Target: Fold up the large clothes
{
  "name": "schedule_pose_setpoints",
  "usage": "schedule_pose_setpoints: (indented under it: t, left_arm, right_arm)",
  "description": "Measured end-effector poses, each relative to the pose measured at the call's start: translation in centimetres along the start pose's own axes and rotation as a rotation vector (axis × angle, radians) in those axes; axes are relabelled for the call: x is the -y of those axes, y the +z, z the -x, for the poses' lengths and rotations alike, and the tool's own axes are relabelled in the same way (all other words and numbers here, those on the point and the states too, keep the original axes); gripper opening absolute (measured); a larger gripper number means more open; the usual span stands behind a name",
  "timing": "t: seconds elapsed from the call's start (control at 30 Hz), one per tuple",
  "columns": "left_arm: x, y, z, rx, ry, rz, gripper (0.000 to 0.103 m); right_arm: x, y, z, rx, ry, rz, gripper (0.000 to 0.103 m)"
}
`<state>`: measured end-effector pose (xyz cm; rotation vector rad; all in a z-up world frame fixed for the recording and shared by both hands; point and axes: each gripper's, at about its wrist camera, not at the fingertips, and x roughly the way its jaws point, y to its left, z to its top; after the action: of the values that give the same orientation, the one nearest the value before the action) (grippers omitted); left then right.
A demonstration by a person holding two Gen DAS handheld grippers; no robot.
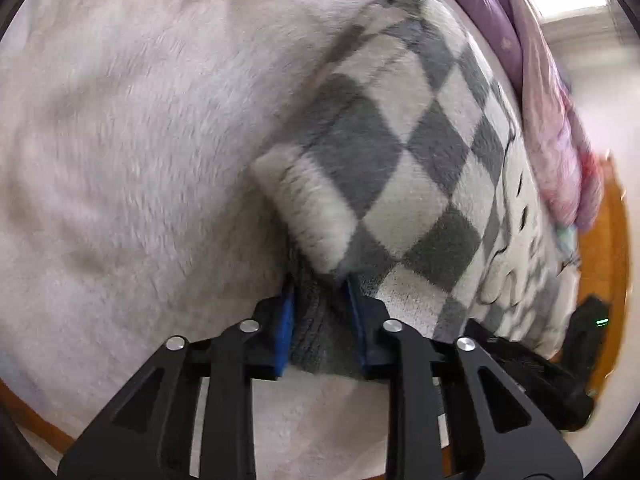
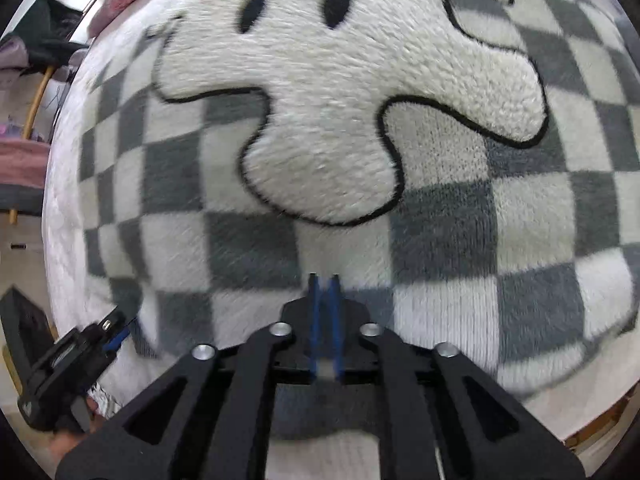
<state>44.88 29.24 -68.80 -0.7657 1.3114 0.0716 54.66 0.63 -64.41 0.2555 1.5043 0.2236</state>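
Observation:
A fluffy grey-and-white checkered sweater [image 1: 404, 152] with a white cartoon patch [image 2: 340, 120] lies on a white fleece blanket [image 1: 132, 140]. My left gripper [image 1: 320, 284] is shut on the sweater's grey ribbed cuff [image 1: 320, 336], with the sleeve folded over in front of it. My right gripper [image 2: 325, 278] hovers just above the sweater's checkered front below the patch; its blue pads [image 2: 316, 320] are nearly together with nothing between them. The left gripper also shows in the right wrist view [image 2: 116, 336] at the sweater's lower left edge.
A purple and pink quilt [image 1: 540, 92] is bunched along the blanket's far side. An orange wooden edge [image 1: 608, 260] and a black device with a green light [image 1: 592, 320] lie to the right. Dark and purple clothes [image 2: 36, 48] lie off to the far left.

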Motion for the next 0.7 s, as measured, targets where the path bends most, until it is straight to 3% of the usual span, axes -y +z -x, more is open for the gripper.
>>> schedule_pose_setpoints:
  t: [0.07,0.1,0.17,0.27,0.4,0.7]
  left_arm:
    - [0.4,0.2,0.9,0.000,-0.014,-0.009,0.015]
    - [0.4,0.2,1.5,0.000,-0.033,0.004,0.014]
    - [0.3,0.3,2.8,0.002,-0.079,0.036,0.013]
    - [0.4,0.6,4.4,-0.004,-0.149,0.079,0.013]
    - [1.7,1.1,5.5,-0.002,-0.180,0.061,0.013]
    - [3.4,1.5,6.5,0.037,-0.178,0.046,0.009]
  right_arm:
    - [-2.3,-0.5,1.2,0.038,0.071,0.060,0.025]
    - [-3.3,-0.7,1.7,0.055,0.089,0.097,0.043]
    - [-6.3,-1.8,2.7,0.100,0.120,0.234,0.064]
    - [-10.0,-3.5,2.8,0.111,0.184,0.431,0.067]
    - [-14.2,-5.2,1.3,0.125,0.176,0.643,0.069]
    - [-16.6,-4.0,-2.4,0.270,0.123,0.698,0.073]
